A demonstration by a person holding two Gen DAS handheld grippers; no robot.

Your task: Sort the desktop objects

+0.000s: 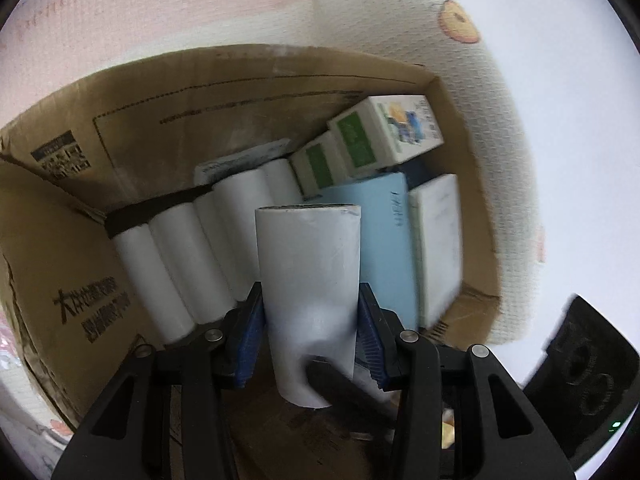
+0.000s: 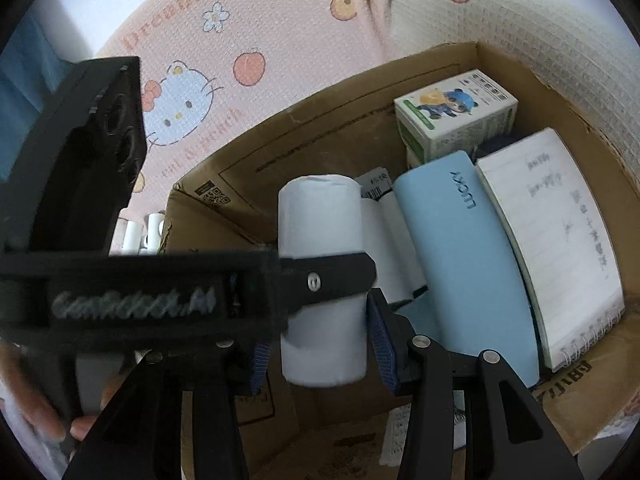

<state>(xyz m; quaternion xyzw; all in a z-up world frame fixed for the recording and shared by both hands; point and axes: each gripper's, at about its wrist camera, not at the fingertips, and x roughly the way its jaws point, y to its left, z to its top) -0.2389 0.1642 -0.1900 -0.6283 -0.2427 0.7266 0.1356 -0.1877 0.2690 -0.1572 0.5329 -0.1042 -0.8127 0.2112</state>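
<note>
Left claw (image 1: 310,332) pinches a white roll (image 1: 308,272), blue pads (image 1: 250,344) pressed into its sides, the paper dented on the pad side. Roll sticks up and forward from the claw, over the open cardboard box (image 1: 132,96). Ahead-left of the claw, more white rolls (image 1: 180,264) lie side by side in the box; ahead-right, a blue book (image 1: 384,240) and a white pad (image 1: 438,248), with green-white cartons (image 1: 376,136) behind them.

Right claw (image 2: 316,344) also grips a white roll (image 2: 320,216), pads touching both sides. Left claw's black finger (image 2: 320,280) crosses in front of that roll, blurred. Right of the claw stand the blue book (image 2: 464,256), marked LUCKY, and a spiral notebook (image 2: 556,240) just beside it; a carton (image 2: 456,116) sits farther ahead. Fingers (image 2: 84,426) of a hand show low left. Pink cartoon cloth (image 2: 192,80) lies beyond the box (image 2: 328,120).
</note>
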